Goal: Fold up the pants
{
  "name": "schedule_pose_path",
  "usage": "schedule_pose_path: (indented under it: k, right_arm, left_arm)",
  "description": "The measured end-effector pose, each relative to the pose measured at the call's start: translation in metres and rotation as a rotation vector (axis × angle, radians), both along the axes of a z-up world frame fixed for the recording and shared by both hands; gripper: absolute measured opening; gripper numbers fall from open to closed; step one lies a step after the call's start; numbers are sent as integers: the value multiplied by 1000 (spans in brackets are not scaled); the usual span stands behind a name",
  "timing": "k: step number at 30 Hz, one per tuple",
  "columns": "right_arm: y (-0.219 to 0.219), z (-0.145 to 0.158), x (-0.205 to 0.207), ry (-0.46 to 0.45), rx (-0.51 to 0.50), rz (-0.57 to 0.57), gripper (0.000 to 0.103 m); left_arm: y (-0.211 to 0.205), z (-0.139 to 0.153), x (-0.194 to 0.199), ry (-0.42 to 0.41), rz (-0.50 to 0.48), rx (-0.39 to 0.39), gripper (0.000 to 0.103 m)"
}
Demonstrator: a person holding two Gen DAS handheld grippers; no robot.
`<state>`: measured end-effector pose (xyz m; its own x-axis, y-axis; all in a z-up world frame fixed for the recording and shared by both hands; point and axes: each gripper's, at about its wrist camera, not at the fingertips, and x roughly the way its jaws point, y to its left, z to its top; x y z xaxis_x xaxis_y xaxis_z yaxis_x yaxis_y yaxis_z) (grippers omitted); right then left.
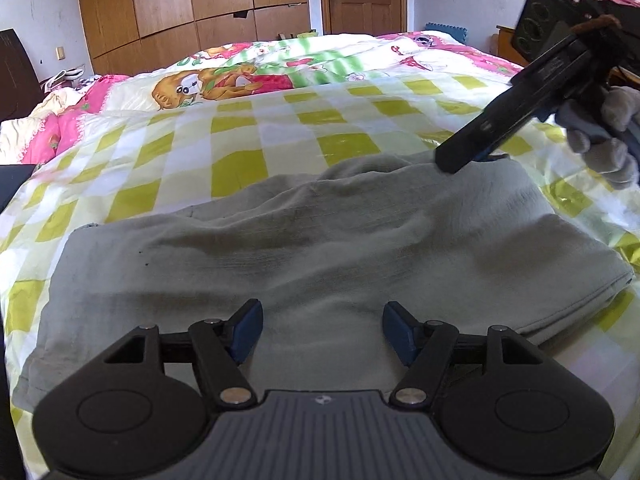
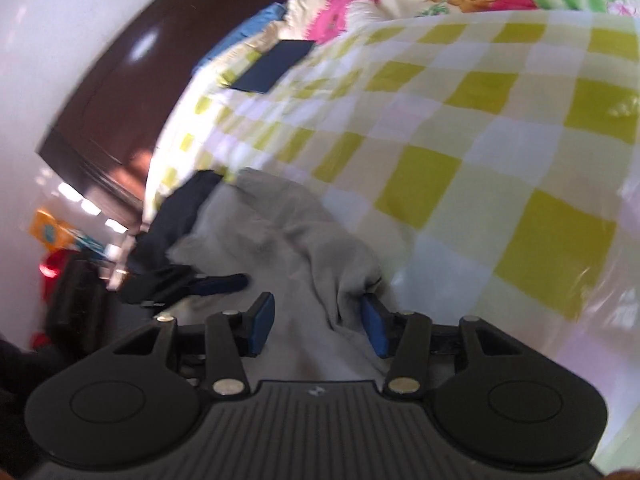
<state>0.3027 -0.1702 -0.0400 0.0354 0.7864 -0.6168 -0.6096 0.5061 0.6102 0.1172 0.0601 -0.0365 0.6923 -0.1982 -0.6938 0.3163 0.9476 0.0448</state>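
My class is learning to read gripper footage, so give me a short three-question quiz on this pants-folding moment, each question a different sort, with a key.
1. True or false: the left gripper is clamped shut on the grey pants.
2. Multiple choice: the pants lie on a) a bare wooden floor, b) a yellow and white checked sheet, c) a blue towel.
3. Fill in: in the left wrist view, the right gripper has its tip at the pants' far ____ corner.

Key
1. False: its jaws stand open above the cloth.
2. b
3. right
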Motion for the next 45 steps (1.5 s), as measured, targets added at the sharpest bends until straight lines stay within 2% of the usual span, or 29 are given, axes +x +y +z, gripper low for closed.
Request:
schedule_pose_path:
  k: [2,5,8,11,13,18,22,25,26,27,28,31,35,39,41,43,45]
  right_arm:
    - [2,-9,7,80,36,-1,50]
    - [-2,-10,11,145,176,-37,50]
    - [-22,-18,33,256,373,-212,50]
    - [-48,-26,56,285,504,-388,50]
    - [-53,-22,60,272,457,-403,50]
    - [-46,-1,40,100,178,-307,50]
    - [-24,-6,38,102,106,-185,54]
    - [-3,-14,41,55,16,-132,53]
    - [-1,-15,42,62,21,-126,46]
    - [0,-16,42,72,25,-130,33]
    - [-2,-15,39,76,14,-135,5]
    - [-11,-8,28,49,-3,-192,6]
    - [-45,1,22,30,55,-372,4]
    - [-62,-13,32,-26,-34,-560,3]
    - [-69,-13,37,20,-21,-588,7]
    - [-77,5,23,-34,-18,-595,7]
    - [-89,18,2,-46,-14,-584,10]
  left_arm:
    - [0,0,0,1,1,-1,79]
    - [-1,0,0,2,2,1,79]
    - [0,-1,1,3,0,-1,80]
    - [-1,-3,2,6,7,2,82]
    - [-2,-1,1,5,9,8,82]
    - [0,-3,0,-11,13,-2,82]
    - [-1,-3,-1,-13,20,-8,83]
    - [-1,-2,-1,-9,18,0,83]
    - [-1,-2,-1,-8,18,1,83]
    - [-2,-2,-1,-9,18,2,83]
    - [-2,-2,-1,-9,17,3,83]
    - [-1,-3,0,-12,17,-1,84]
    - [-3,-5,2,-25,18,-15,85]
    - [-10,-8,11,-35,36,-15,91]
    - [-13,-6,14,-32,38,-5,92]
    - [-13,-1,12,-28,33,11,92]
    - [-10,2,9,-32,31,23,92]
